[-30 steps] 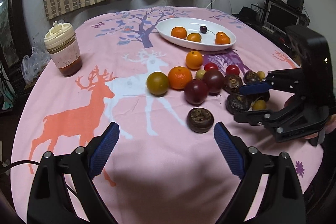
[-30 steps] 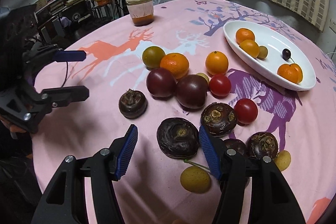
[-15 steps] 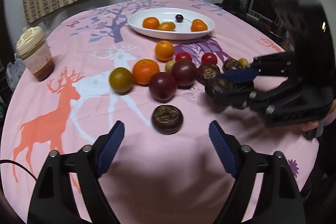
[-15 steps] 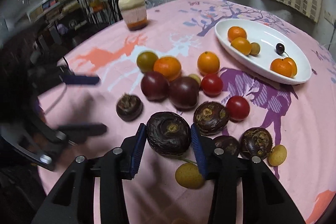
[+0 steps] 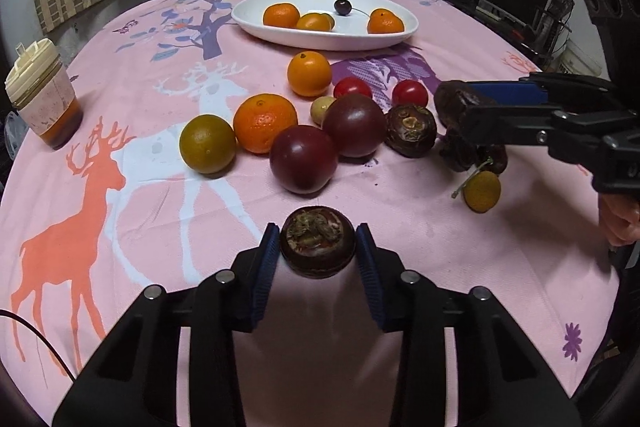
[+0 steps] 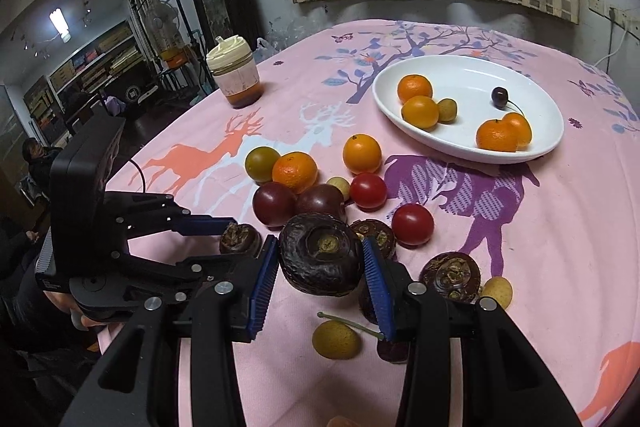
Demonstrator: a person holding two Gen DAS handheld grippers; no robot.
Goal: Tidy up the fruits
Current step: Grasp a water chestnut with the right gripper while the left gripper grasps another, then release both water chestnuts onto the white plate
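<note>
Left tool (image 5: 317,251) just closed, gripping a small water chestnut (image 5: 317,242) on the table (image 5: 140,211). Right tool (image 6: 320,269) clamped on a larger dark chestnut (image 6: 321,251), lifted clear.

**What you are not seeing**

Your right tongs (image 5: 476,109) are covering most of the dark fruit (image 5: 450,103) they carry in the left wrist view. In the right wrist view, another dark fruit (image 6: 392,351) is hiding behind a blue pad, and the hand (image 6: 80,311) under the left tongs (image 6: 228,239) is showing only partly.
</note>
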